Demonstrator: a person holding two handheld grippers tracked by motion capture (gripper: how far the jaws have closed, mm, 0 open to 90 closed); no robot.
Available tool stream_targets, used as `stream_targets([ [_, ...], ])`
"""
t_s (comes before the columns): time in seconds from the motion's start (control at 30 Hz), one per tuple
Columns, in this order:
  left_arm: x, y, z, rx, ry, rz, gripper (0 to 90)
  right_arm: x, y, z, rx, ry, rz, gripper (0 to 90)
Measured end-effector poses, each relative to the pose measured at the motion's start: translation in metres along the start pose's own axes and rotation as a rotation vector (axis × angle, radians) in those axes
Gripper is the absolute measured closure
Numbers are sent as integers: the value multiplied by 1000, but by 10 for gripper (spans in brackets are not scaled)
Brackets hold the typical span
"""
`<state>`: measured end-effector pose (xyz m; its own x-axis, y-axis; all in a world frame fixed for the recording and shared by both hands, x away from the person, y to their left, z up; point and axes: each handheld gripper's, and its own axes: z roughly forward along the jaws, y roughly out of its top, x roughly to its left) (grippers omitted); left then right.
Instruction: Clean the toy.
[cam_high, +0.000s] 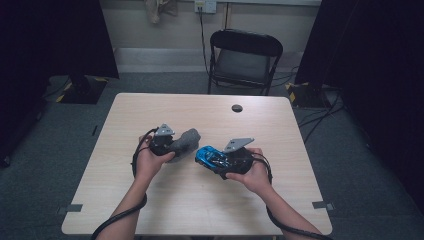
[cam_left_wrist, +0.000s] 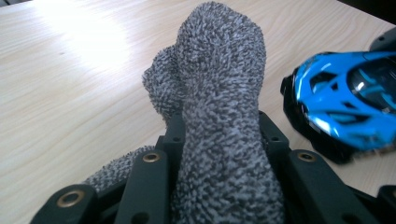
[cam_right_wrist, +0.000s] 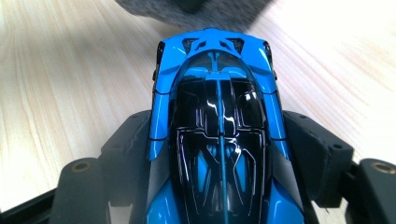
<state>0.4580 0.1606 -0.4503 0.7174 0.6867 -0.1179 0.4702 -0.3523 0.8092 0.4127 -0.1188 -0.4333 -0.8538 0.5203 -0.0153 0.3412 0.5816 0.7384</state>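
Both pick-ups look done: the left tongs are clamped on the grey sock, the right tongs grip the blue toy car, both mid-table, nearly touching. Placing remains.

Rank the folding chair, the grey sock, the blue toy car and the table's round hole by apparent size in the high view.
1. folding chair
2. grey sock and blue toy car, look alike
3. round hole
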Motion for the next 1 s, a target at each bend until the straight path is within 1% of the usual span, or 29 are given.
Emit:
stream_targets([
  [0.07, -2, 2, 5, -6, -15, -1, 642, 2, 2, 0, 0, 13, -6, 279],
  [0.1, -3, 2, 7, 0, -28, 3, 642, 3, 2, 0, -1, 7, -14, 278],
  [0.13, -3, 2, 7, 0, -28, 3, 642, 4, 3, 0, 2, 12, -17, 279],
  [0.17, -6, 2, 10, 0, -55, 1, 642, 4, 3, 0, -4, 8, -15, 279],
  [0.2, -6, 2, 10, 0, -55, 1, 642, 4, 3, 0, -4, 8, -15, 279],
  [0.23, -9, 1, 13, 7, -71, 7, 642, 3, 4, 0, -1, 9, -16, 278],
  [0.3, -9, 0, 13, 1, -77, 7, 642, 2, 5, 0, -2, 1, -17, 279],
  [0.33, -10, 0, 13, 8, -79, 14, 644, 0, 5, 1, -2, 3, -12, 279],
  [0.5, -10, -3, 10, 14, -101, 23, 645, -3, 4, 2, 12, -6, -15, 279],
  [0.73, -11, -5, 6, 15, -103, 28, 645, -7, 3, 3, 15, -11, -2, 279],
  [0.9, -11, -10, -3, 17, -118, 37, 645, -11, 3, 4, 24, -27, 3, 279],
  [0.97, -12, -13, -5, 12, -135, 26, 646, -13, 3, 4, 23, -31, 8, 279],
  [1.0, -13, -14, -7, 13, -143, 29, 645, -14, 3, 3, 24, -41, 13, 279],
])
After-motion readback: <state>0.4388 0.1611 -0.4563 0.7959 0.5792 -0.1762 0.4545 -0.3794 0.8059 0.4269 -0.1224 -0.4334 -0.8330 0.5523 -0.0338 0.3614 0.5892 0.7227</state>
